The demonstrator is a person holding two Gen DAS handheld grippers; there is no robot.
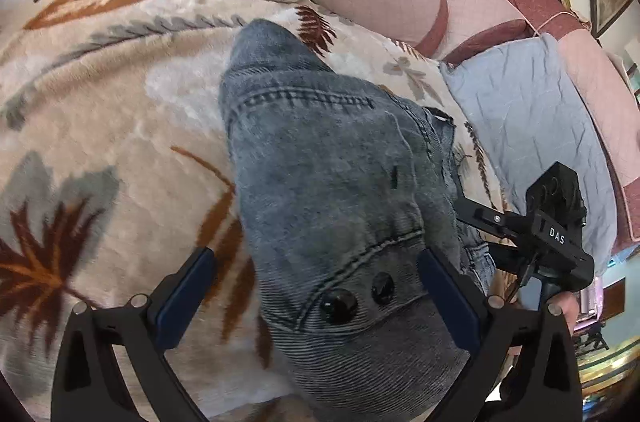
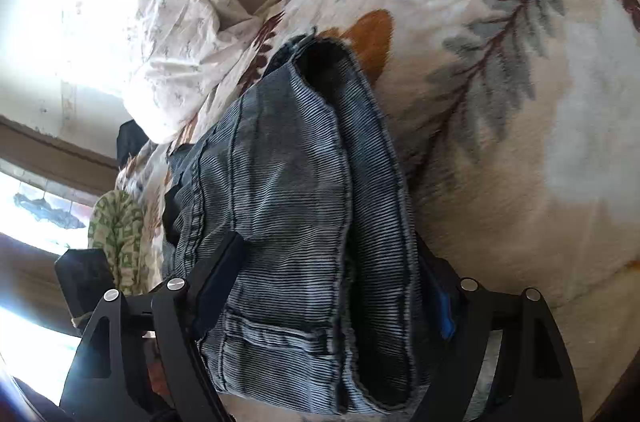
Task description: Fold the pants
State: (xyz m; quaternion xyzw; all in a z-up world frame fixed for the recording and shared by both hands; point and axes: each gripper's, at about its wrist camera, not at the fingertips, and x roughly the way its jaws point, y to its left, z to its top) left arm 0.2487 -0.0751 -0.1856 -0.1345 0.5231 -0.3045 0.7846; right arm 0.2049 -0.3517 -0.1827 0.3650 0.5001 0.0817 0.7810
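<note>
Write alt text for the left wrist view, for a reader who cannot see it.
The left gripper has its two fingers set wide on either side of the buttoned waistband of blue-grey denim pants, which stretch away across a cream leaf-print blanket. The right gripper meets the pants' right edge, a pale blue quilted cushion behind it.

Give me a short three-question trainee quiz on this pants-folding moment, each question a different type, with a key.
1. True or false: the jeans lie on a leaf-print blanket.
2. Multiple choice: between the left gripper fingers sits A) a pillow, B) denim with two dark buttons, C) nothing.
3. Fill in: the light blue pillow lies on the jeans' ____ side in the left wrist view.

Key: 1 true; 2 B; 3 right.
</note>
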